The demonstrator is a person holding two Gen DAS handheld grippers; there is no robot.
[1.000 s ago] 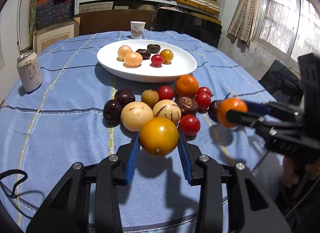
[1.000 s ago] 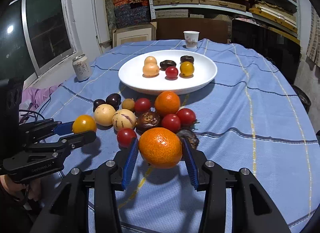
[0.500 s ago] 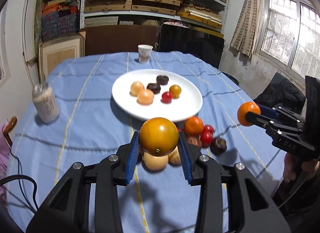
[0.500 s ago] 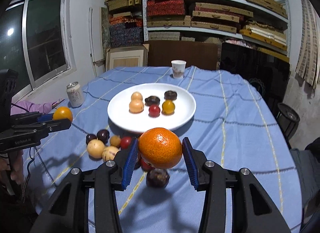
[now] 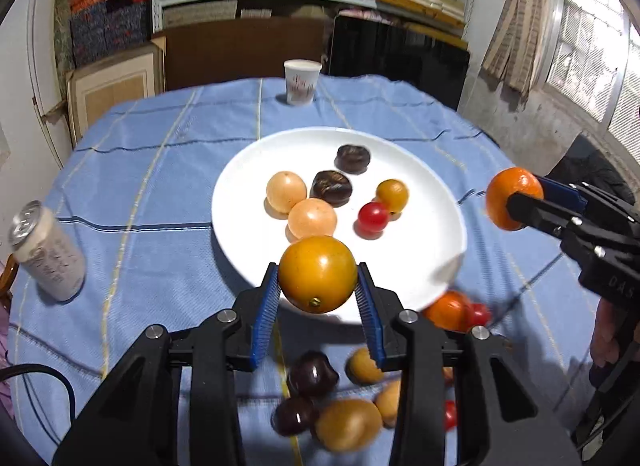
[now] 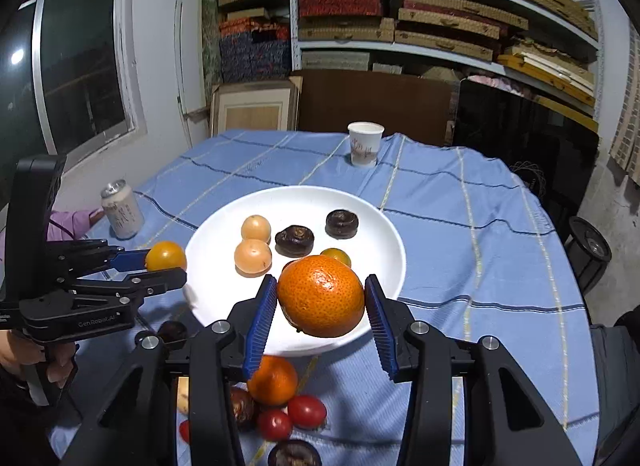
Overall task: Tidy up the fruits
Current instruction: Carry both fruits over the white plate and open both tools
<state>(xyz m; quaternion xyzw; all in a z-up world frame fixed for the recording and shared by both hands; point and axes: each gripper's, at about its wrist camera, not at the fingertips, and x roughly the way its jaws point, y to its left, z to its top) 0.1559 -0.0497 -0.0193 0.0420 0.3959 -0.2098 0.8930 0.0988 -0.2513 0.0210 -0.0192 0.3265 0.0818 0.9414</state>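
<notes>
Two carries underway: left gripper point(image 5: 317, 298) clamps yellow fruit point(image 5: 317, 274), right gripper point(image 6: 321, 308) clamps orange point(image 6: 320, 302), both over plate point(image 6: 384, 238) near rim. Set each down in bare spots, release low to prevent rolling.

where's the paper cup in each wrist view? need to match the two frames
Left wrist: paper cup top centre, at the far table edge, beyond the white plate.
Right wrist: paper cup upper centre, a bit right of middle, at the far edge beyond the plate.
Shared landmark: the drink can, left of the plate in both.
</notes>
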